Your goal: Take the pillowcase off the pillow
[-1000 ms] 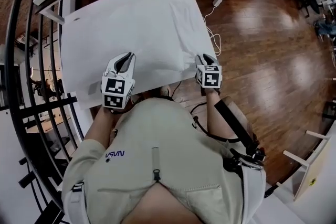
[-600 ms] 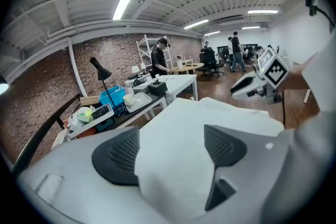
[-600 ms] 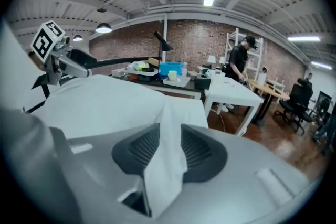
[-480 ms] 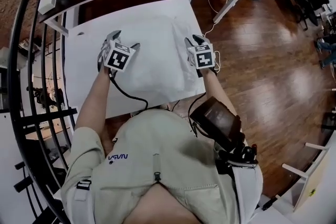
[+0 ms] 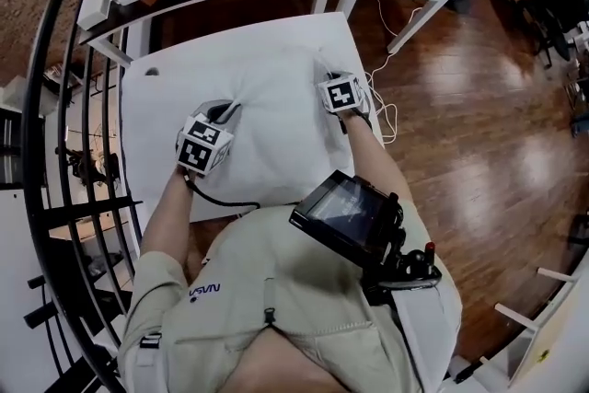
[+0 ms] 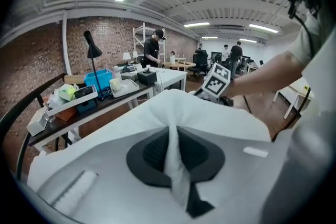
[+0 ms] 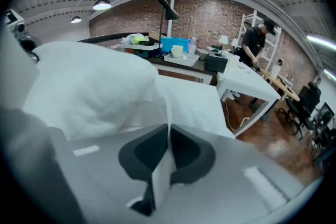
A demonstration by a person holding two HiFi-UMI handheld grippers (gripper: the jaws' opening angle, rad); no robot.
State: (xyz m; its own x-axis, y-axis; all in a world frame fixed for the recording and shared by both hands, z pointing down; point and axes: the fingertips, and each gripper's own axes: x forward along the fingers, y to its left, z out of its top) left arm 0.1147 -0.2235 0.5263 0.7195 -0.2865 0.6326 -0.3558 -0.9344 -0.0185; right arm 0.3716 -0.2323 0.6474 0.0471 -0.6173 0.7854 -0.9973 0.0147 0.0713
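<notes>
**First spotter:** Your left tongs (image 5: 224,111) have just closed. They pinch a raised fold of the pillowcase (image 6: 176,162), and the cloth stands up in a ridge between them.

**Second spotter:** Your right tongs (image 5: 328,78) have just closed too, on a thin flap of the same white cloth. Neither pair is empty.

**First spotter:** The pillow (image 5: 276,129) lies flat on the white table (image 5: 143,120), straight ahead of you and between your two hands.

**Second spotter:** Your grips aren't level with each other. The left one is on the top face, toward the left edge and nearer your body. The right one is at the right edge, farther from you, so the line between them runs slantwise across the pillow.

**First spotter:** From above the pillow looks close to square, so I won't call its long side. I can't tell which end of the case is open either.

**Second spotter:** I'd say your next pull turns on that. The cloth has to slide off away from the open end, so find that end before you haul. I also can't tell whether you've caught cloth alone or some filling with it.
</notes>
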